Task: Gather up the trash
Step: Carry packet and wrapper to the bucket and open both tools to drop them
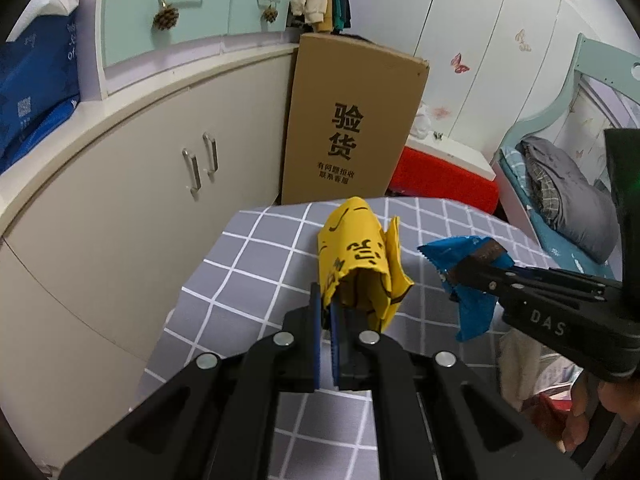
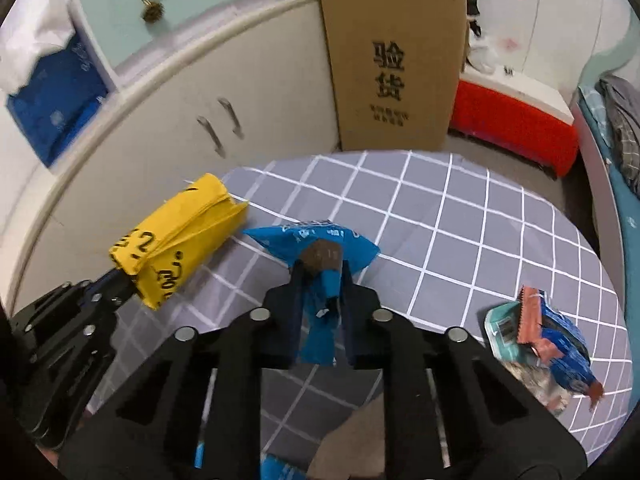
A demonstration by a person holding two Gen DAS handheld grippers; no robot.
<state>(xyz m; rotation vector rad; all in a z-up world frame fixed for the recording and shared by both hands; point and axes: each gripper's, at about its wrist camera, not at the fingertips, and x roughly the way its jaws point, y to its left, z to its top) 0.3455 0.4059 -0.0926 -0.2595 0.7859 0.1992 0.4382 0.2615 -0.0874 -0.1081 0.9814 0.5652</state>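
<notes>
My left gripper (image 1: 326, 304) is shut on a yellow wrapper (image 1: 360, 256) and holds it above the round table with the grey checked cloth (image 1: 256, 264). The yellow wrapper also shows in the right wrist view (image 2: 180, 240), with the left gripper (image 2: 120, 280) behind it. My right gripper (image 2: 320, 276) is shut on a blue wrapper (image 2: 316, 240), held above the table. In the left wrist view the right gripper (image 1: 464, 270) grips the blue wrapper (image 1: 460, 252) to the right of the yellow one. A pile of more wrappers (image 2: 540, 332) lies on the table's right side.
A tall cardboard box (image 1: 352, 120) leans against white cabinets (image 1: 140, 184) behind the table. A red box with a white lid (image 1: 444, 176) stands on the floor to its right. A bed with grey bedding (image 1: 568, 200) is at the far right.
</notes>
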